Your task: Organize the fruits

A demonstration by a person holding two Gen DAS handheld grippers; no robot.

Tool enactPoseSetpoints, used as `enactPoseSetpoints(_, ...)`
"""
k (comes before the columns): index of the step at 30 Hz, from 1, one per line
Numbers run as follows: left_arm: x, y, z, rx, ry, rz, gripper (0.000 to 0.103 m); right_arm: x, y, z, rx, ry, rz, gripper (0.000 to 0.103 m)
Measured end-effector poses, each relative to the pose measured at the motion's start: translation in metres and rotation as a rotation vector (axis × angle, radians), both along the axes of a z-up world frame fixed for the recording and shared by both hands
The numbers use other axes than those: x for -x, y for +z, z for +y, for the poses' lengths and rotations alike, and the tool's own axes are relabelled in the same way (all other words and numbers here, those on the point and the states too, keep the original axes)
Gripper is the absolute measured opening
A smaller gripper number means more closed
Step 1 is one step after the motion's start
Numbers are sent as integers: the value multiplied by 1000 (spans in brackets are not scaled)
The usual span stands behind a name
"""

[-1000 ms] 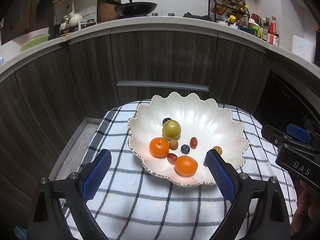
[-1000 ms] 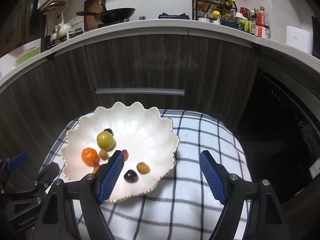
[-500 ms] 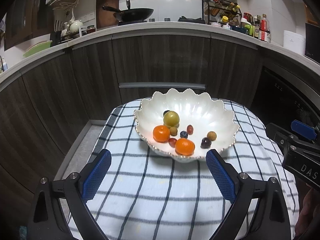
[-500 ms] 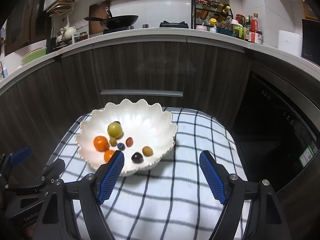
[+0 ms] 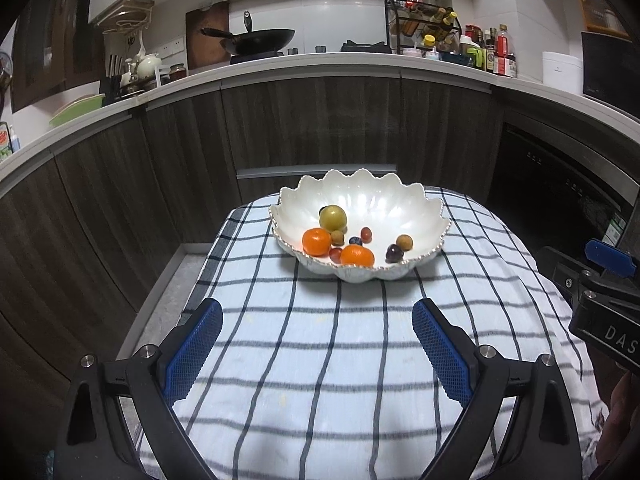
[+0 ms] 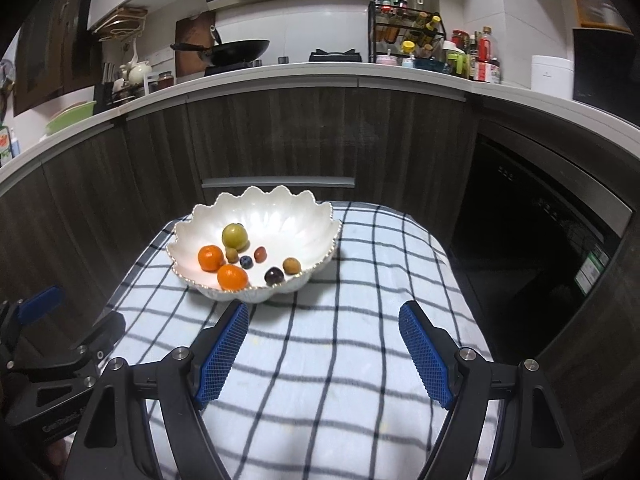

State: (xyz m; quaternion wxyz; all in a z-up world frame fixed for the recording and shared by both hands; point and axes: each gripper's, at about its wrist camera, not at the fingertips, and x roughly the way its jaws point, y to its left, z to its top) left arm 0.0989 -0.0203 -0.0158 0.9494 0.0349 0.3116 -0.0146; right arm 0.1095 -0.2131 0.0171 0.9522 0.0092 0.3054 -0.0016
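In the left wrist view, the left tool (image 5: 318, 344) is seen with its blue pads standing wide apart and nothing between them, held over the checked cloth (image 5: 320, 360) that covers the bench. A white scalloped bowl (image 5: 420, 208) is set at the far end of the cloth, well apart from the pads. Inside it a yellow-green fruit (image 5: 332, 218), two oranges (image 5: 316, 241), a blueberry (image 5: 355, 241), a dark grape (image 5: 394, 253) and a few small brown and red fruits are gathered. The right tool (image 5: 608, 280) is glimpsed at the right edge.

In the right wrist view, the right tool (image 6: 324, 348) is likewise shown spread apart and empty, its left pad just short of the bowl (image 6: 304, 216). The same fruits are seen lying in the bowl, the grape (image 6: 274, 276) nearest the front rim. No fruit is seen loose on the cloth (image 6: 340, 360) in either view.

The task is judged to be finished or nearly so: every fruit in view is collected in the bowl, and nothing is seen left to pick up.
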Motion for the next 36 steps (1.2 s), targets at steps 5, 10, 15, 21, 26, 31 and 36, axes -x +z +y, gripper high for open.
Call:
enactPoseSetpoints(5,19,-1,1,-7,3,0,97,20,-4,-2,4,-13,5,78)
enactPoseSetpoints(10,35,2,4,-1,7,-1,97,43,-3,-5,13,-28,-6,78)
enactPoseSetpoints(15,50,0,5,1,0,8,97,62,-4,-6,1,-49,-3,79)
enactPoseSetpoints(21,63,-2,4,-5,-4,12,98,78,-9,-6,4,-44,20,78)
enactPoseSetpoints(26,72,-1,3,-16,-8,-2,102,87,-12,-9,9,-57,28,79)
enactPoseSetpoints(31,75,-2,1,-16,-10,-1,103,94,-11,-14,5,-86,16,88)
enactPoseSetpoints(36,79,0,2,-14,-2,-19,103,98,-10,-17,6,-94,11,88)
